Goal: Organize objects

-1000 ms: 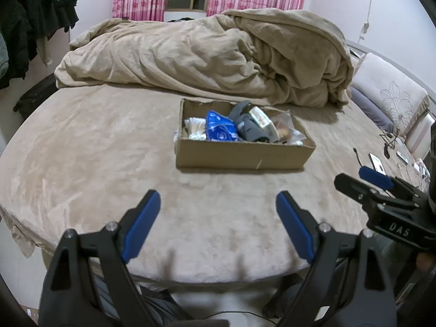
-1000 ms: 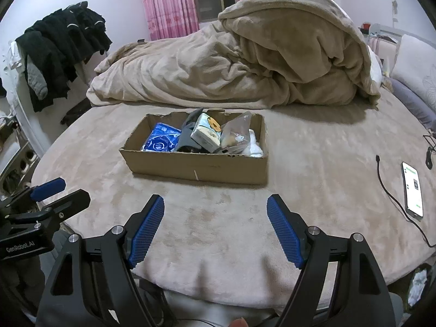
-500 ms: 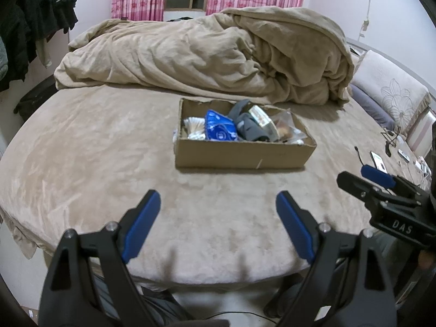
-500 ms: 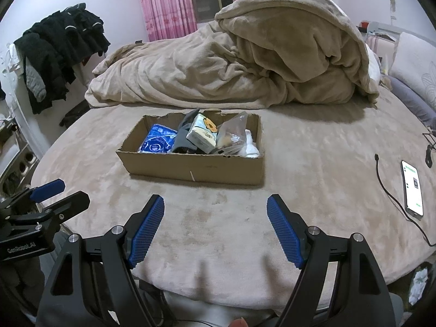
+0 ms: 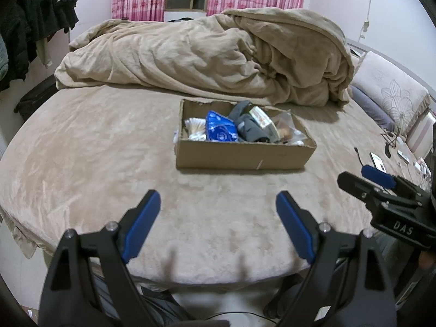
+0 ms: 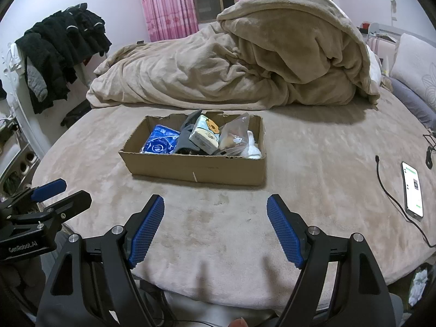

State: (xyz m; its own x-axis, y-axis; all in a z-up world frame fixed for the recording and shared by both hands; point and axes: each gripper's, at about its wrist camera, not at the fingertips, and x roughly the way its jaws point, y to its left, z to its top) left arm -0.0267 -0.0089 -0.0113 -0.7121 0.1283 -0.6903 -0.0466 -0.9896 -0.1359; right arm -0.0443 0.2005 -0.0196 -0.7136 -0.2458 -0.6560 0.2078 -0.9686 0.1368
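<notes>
The box (image 5: 239, 155), shallow torn-edged cardboard, sat mid-bed (image 5: 90, 147), packed with a blue pouch (image 5: 220, 132), grey cloth (image 5: 249, 129), a carton (image 6: 205, 135) and a clear bag (image 6: 235, 136). Only the left view showed cotton swabs (image 5: 194, 129) at its left end; only the right showed a lit phone (image 6: 412, 188) and black cable (image 6: 392, 196) on the plush beige cover. A rumpled blanket (image 6: 245, 68) lay behind. Both the left gripper (image 5: 218, 212) and right gripper (image 6: 215, 215) hovered near the bed's edge, fingers (image 5: 141, 226) spread wide, holding nothing.
</notes>
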